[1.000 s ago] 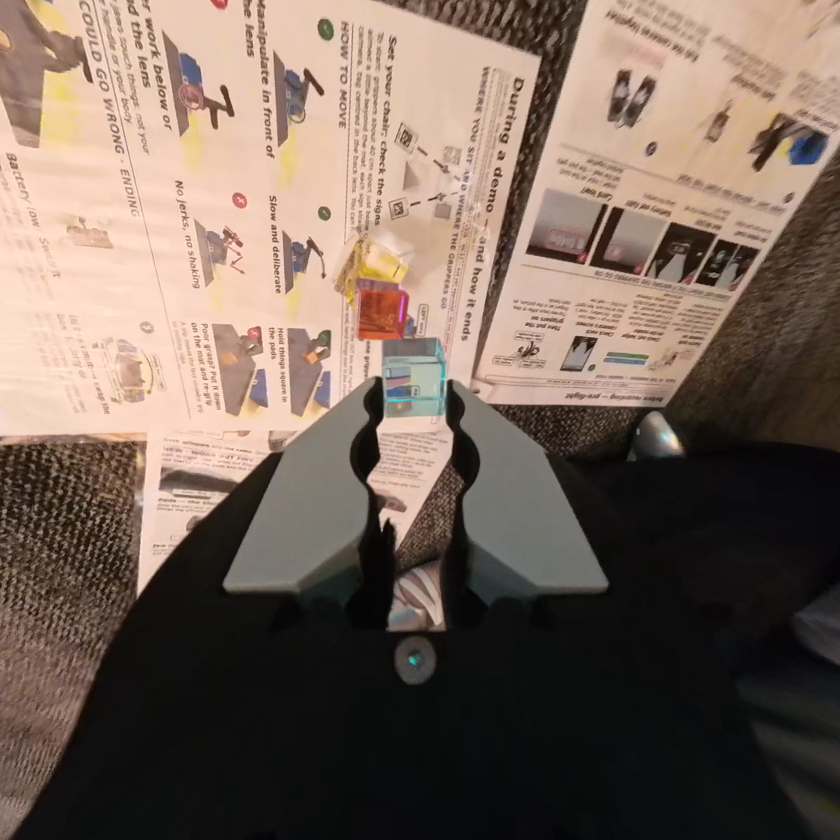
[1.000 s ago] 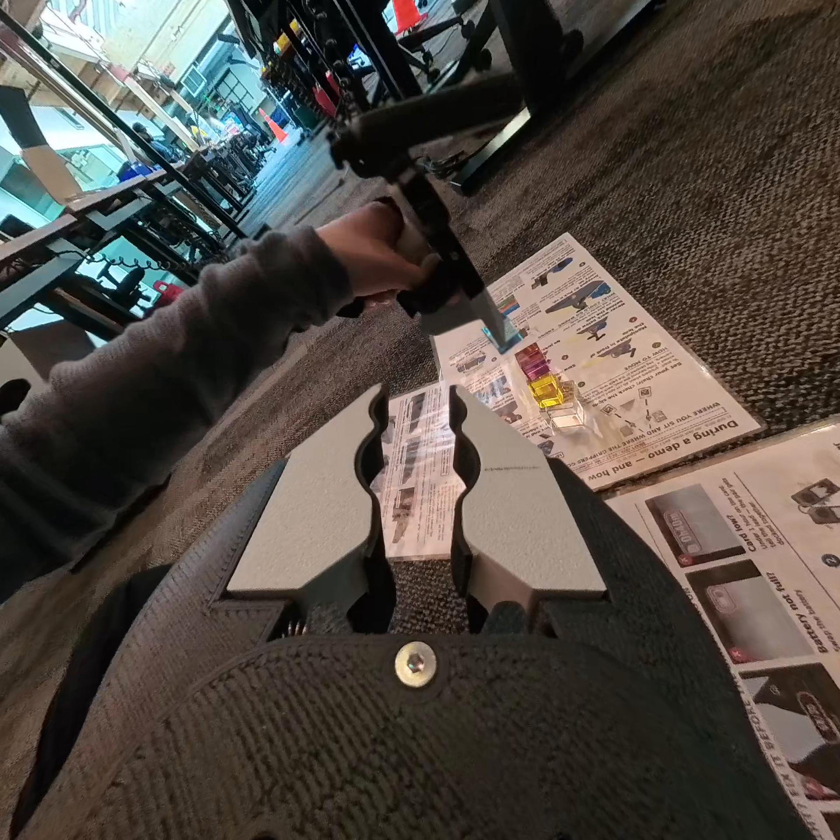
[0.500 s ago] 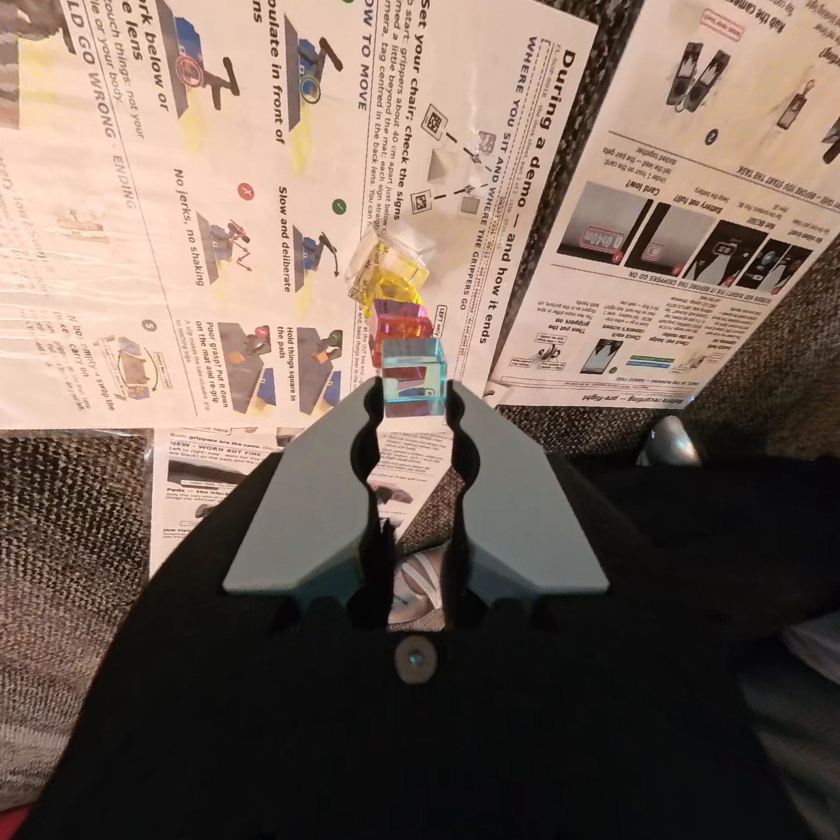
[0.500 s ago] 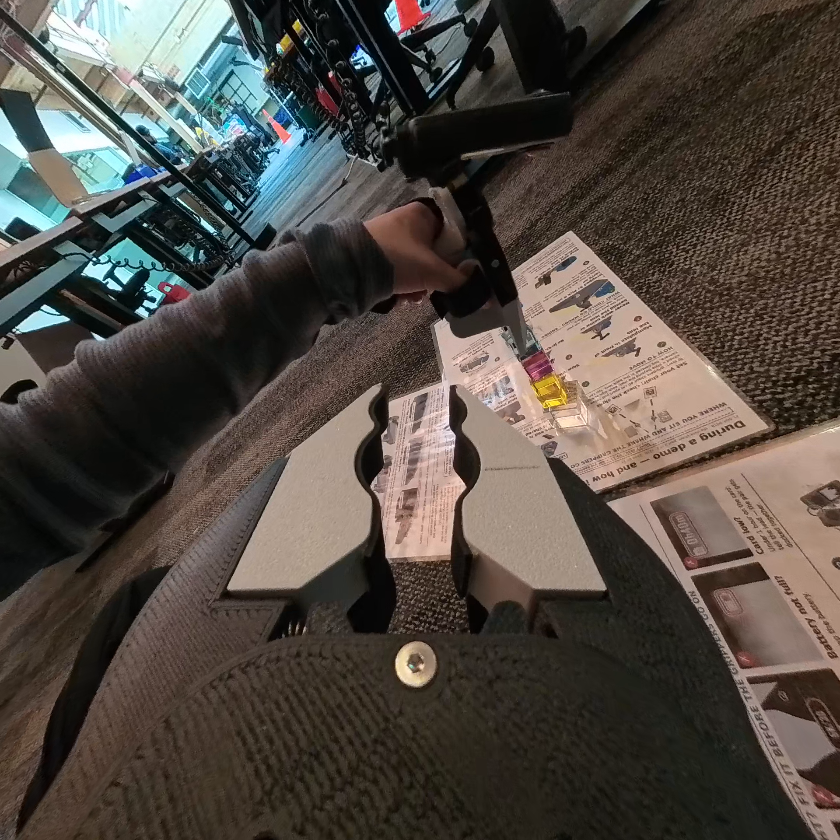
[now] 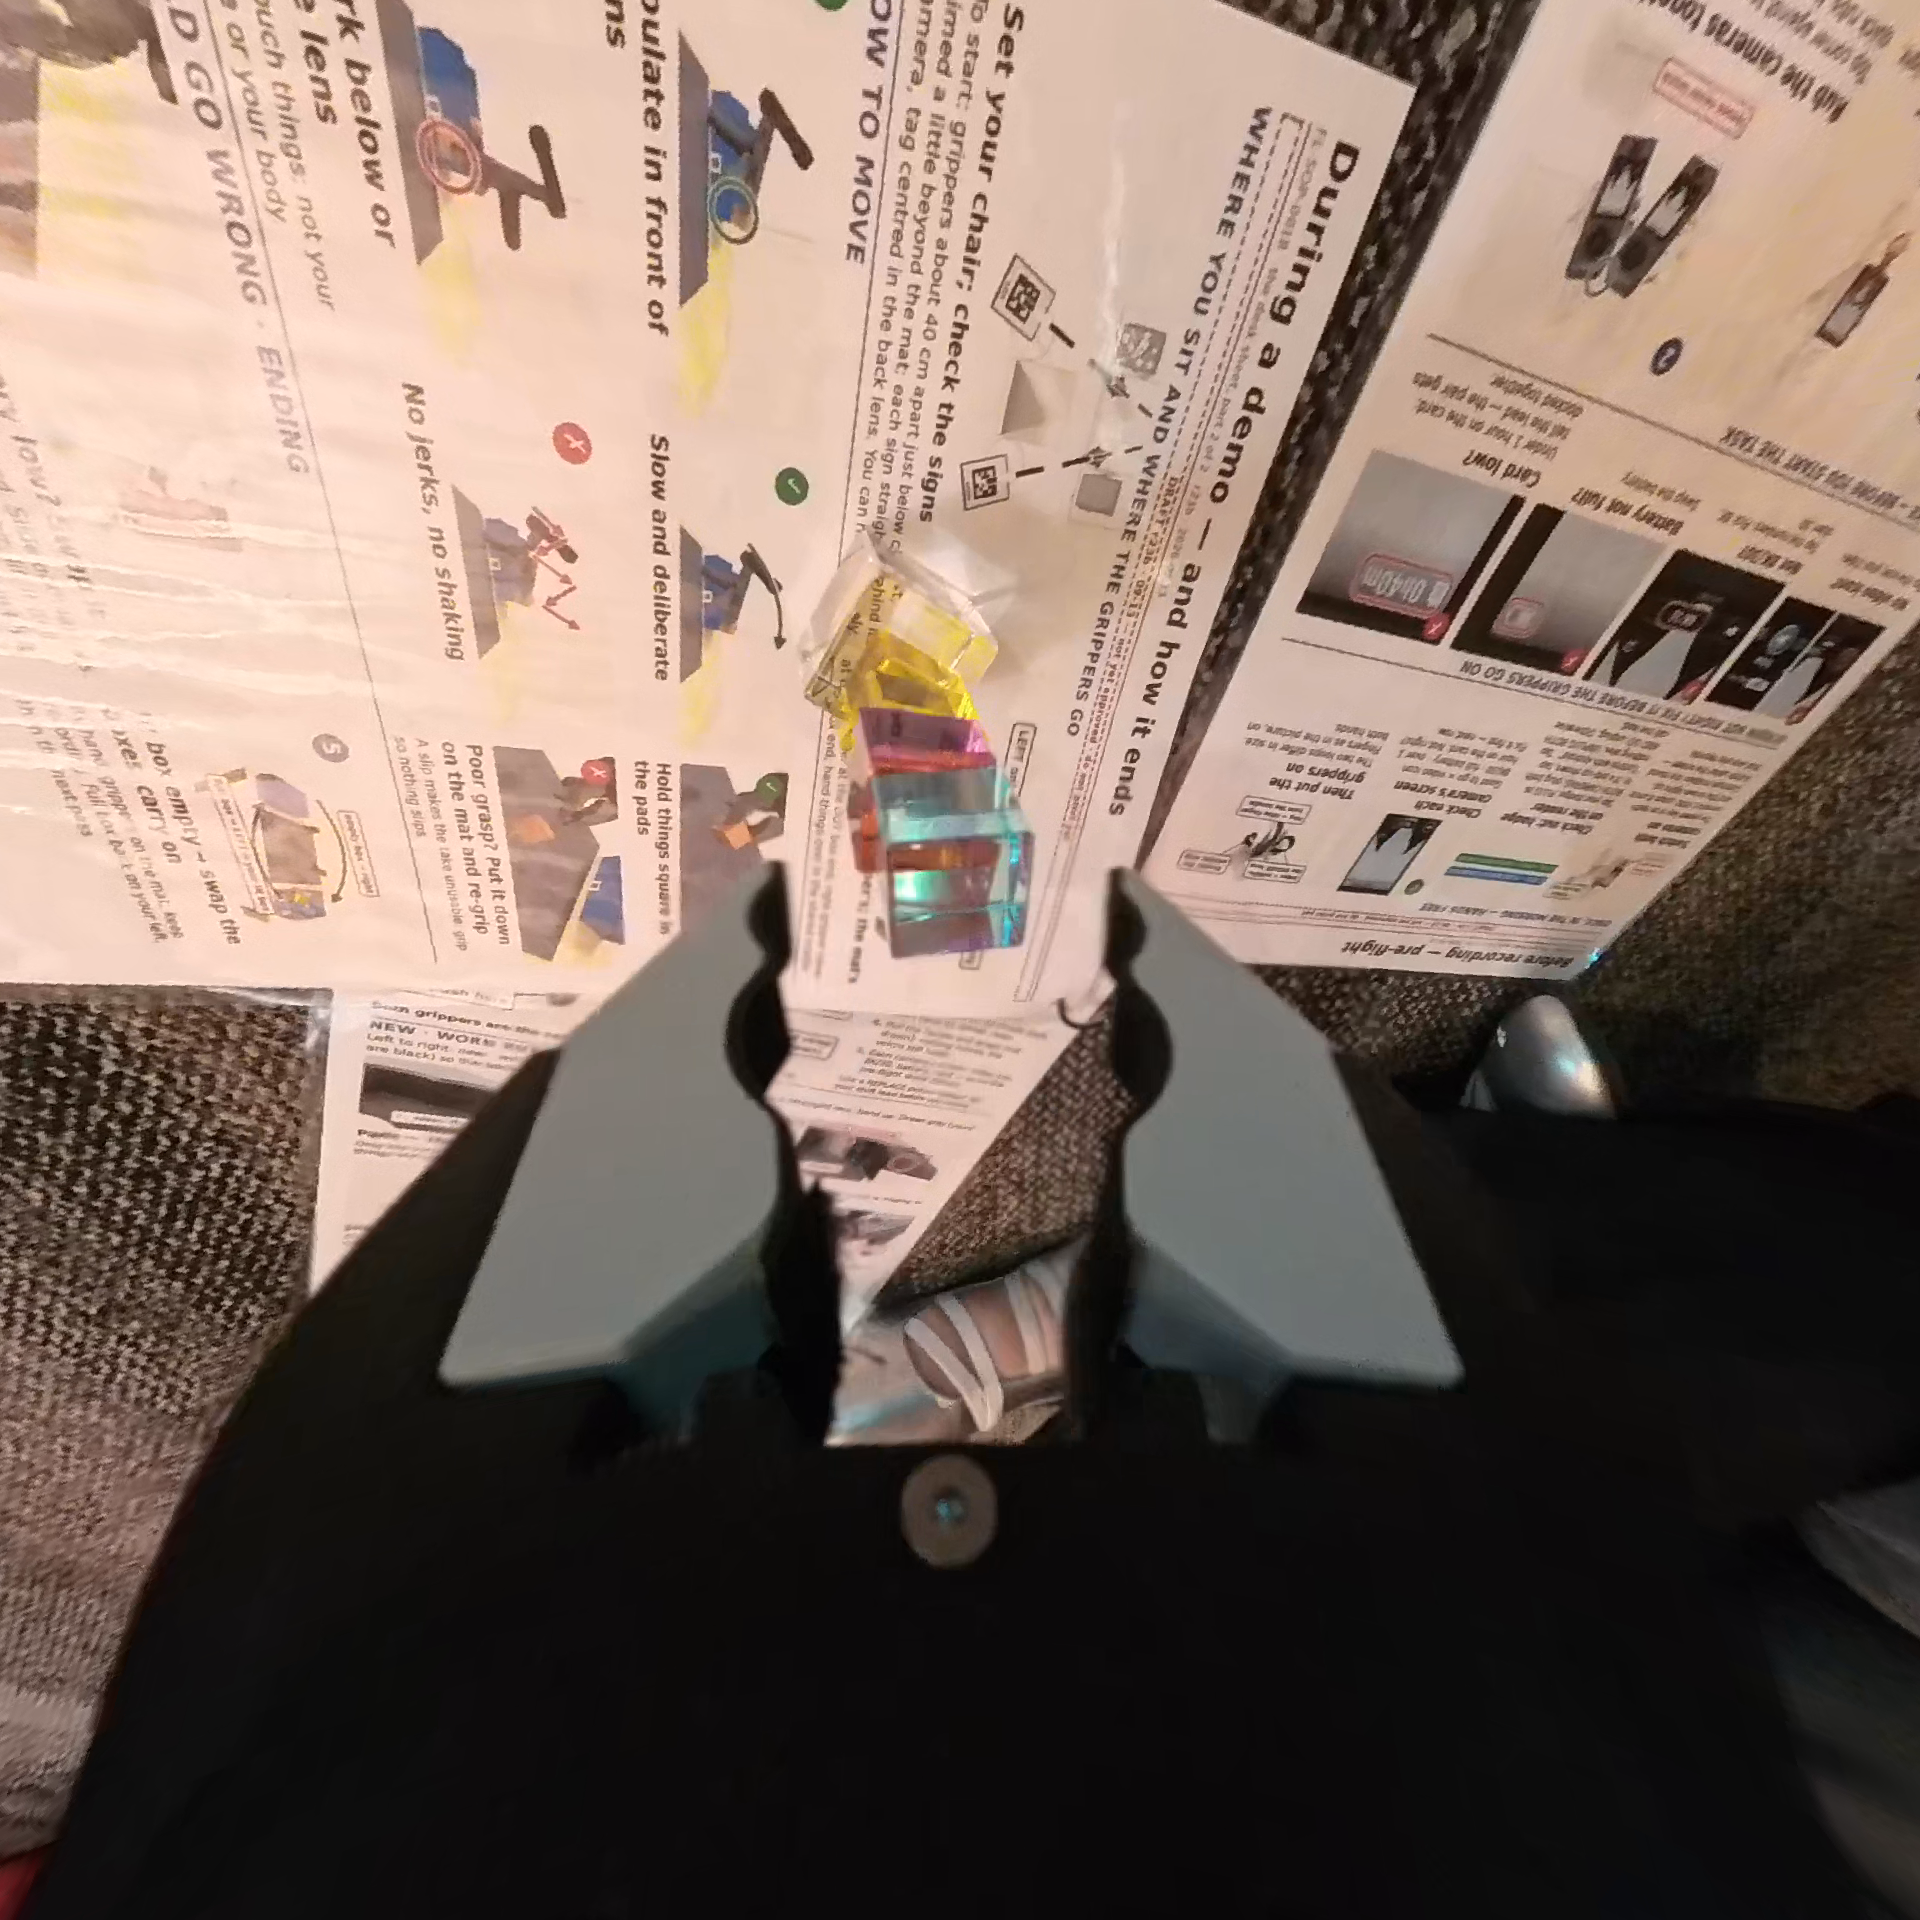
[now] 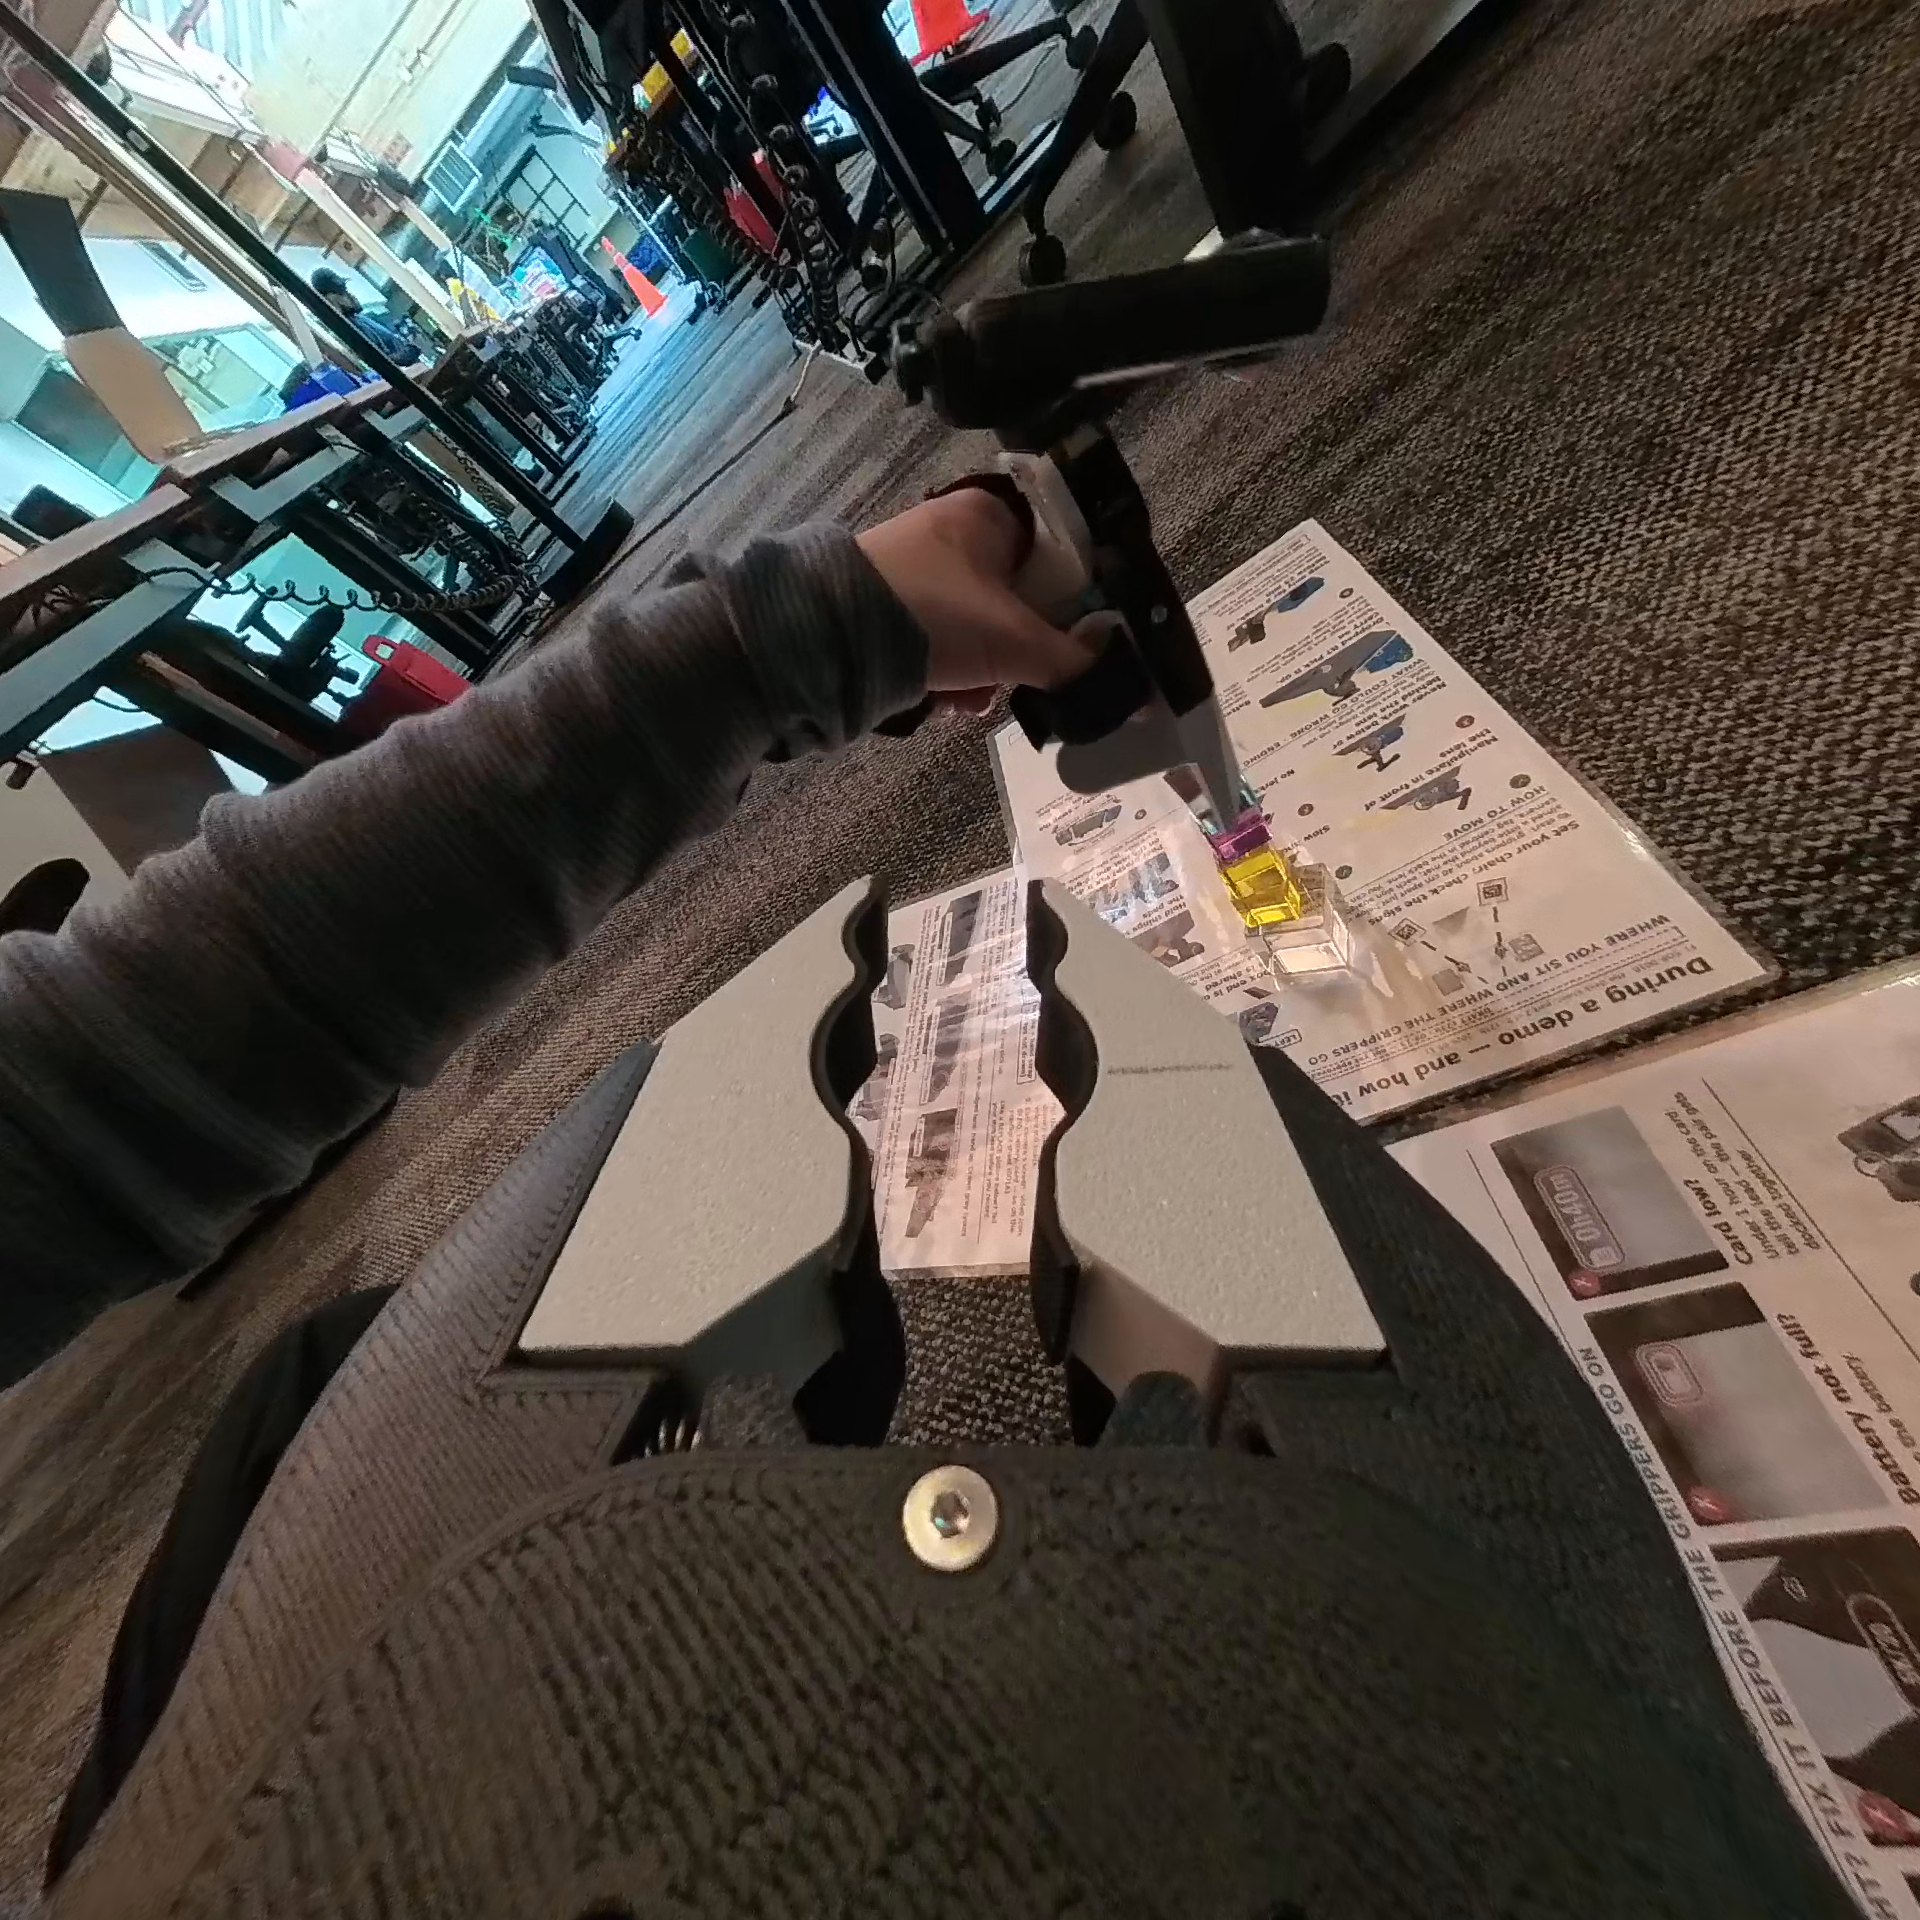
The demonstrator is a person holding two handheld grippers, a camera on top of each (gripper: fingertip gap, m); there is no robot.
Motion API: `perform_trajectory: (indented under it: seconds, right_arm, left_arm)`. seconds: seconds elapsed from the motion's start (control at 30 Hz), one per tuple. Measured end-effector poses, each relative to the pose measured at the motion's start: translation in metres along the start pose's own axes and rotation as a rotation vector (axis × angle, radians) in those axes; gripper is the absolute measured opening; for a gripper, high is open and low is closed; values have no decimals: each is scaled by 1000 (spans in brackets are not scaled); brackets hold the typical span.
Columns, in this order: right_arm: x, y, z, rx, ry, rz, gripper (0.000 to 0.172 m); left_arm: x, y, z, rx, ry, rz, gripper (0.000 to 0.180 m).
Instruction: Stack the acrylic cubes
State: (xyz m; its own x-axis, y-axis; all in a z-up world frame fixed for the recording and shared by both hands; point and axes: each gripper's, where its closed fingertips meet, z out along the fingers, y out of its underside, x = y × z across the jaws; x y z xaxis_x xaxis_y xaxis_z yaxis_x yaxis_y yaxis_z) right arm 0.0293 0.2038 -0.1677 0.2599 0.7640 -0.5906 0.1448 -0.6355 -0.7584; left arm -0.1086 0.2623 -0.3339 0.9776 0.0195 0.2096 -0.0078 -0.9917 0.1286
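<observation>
A cyan see-through cube (image 5: 956, 862) sits on top of a stack: a magenta cube (image 5: 920, 743), a yellow cube (image 5: 904, 675) and a clear cube (image 5: 925, 592) at the bottom. The stack stands on a laminated instruction sheet (image 5: 520, 520). My left gripper (image 5: 945, 904) is open around the cyan cube, with a gap between each pad and the cube. In the right wrist view the left gripper's fingers (image 6: 1221, 790) reach down over the stack's magenta (image 6: 1242, 836) and yellow (image 6: 1262, 894) cubes. My right gripper (image 6: 951, 904) is open and empty, low over the carpet.
More laminated sheets (image 5: 1558, 623) (image 6: 1714, 1299) lie on the grey carpet (image 6: 1558, 364). A person's sleeved arm (image 6: 520, 831) holds the left gripper. Desk legs and wheeled chairs (image 6: 1039, 156) stand farther back. A red box (image 6: 410, 670) sits under a desk. The tips of one gripper are about 20 cm away from the tips of the other.
The left gripper carried the cyan cube down onto the magenta cube and then opened, letting it go on top of the stack. The right gripper stayed still.
</observation>
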Motion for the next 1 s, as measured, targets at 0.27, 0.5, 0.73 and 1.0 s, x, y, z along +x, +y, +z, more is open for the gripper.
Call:
perform_trajectory:
  seconds: [0.27, 0.5, 0.73, 1.0]
  right_arm:
    - [0, -1, 0, 4, -2, 7, 25]
    - [-6, 3, 5, -9, -14, 1, 25]
    - [-4, 12, 11, -42, 3, -7, 25]
    - [-3, 10, 9, -35, 3, -1, 25]
  left_arm:
    - [-11, 53, -19, 241, 32, 0, 95]
    - [-69, 241, 77, -94, -19, -130, 71]
    - [-96, 322, 119, -333, 11, -364, 72]
    - [-93, 345, 135, -425, 86, -414, 25]
